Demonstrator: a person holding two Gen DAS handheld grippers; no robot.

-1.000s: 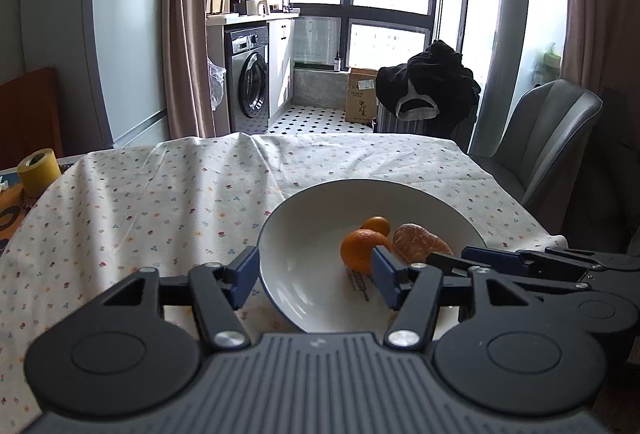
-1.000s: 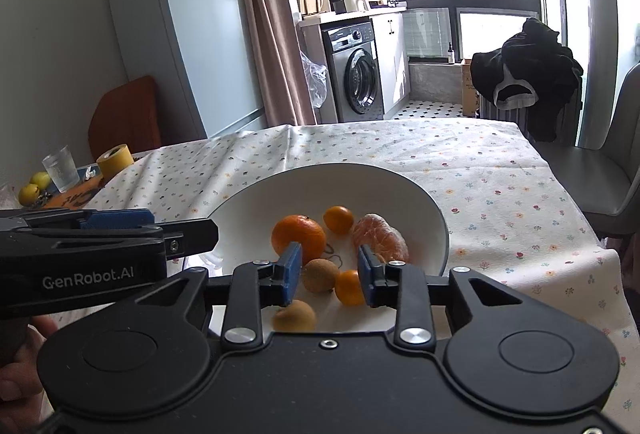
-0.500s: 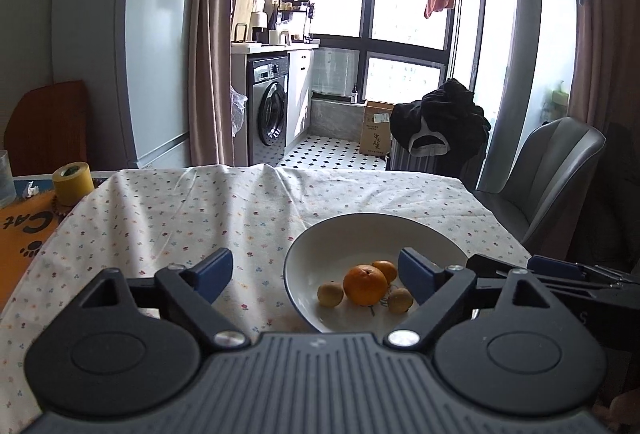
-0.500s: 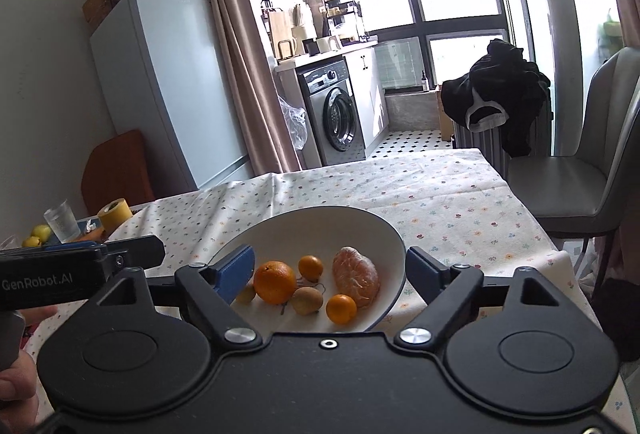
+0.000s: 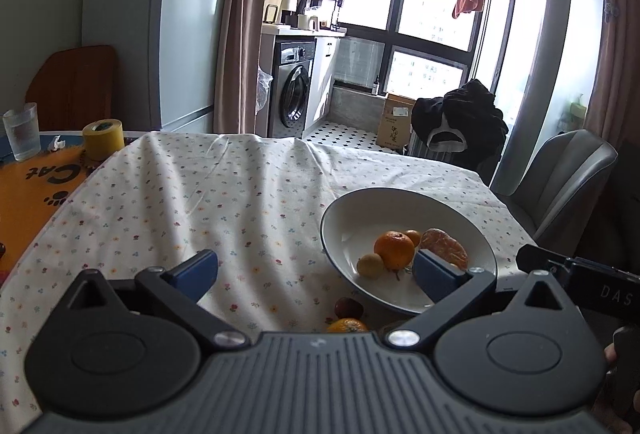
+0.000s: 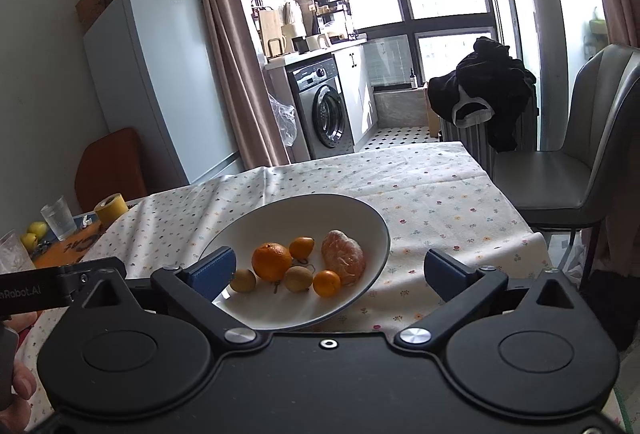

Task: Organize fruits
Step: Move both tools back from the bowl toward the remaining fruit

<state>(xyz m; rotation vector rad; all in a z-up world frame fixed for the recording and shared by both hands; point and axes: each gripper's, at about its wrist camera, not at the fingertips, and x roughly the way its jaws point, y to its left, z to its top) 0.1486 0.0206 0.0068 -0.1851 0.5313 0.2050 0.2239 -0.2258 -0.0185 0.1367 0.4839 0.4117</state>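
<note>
Both my grippers have pulled back from the white bowl (image 6: pixel 376 230); left gripper (image 5: pixel 316 270) and right gripper (image 6: pixel 330 270) jaws spread wide, empty; peeled mandarin (image 6: pixel 344 261) lies inside.

White bowl (image 6: pixel 376 230), floral-dotted tablecloth (image 5: pixel 200 194)

Table w/ a flowery white tablecloth (image 5: pixel 208 194), pretty wrinkled. White bowl (image 6: pixel 360 218) sits on it toward the right side. Just beside the bowl's near rim, right on the cloth: a dark red fruit (image 5: pixel 349 307) and an orange (image 5: pixel 347 325). Far left there's an orange mat (image 5: pixel 28 194) w/ a yellow tape roll (image 5: pixel 103 139) and a glass (image 5: pixel 22 131) on it.
</note>
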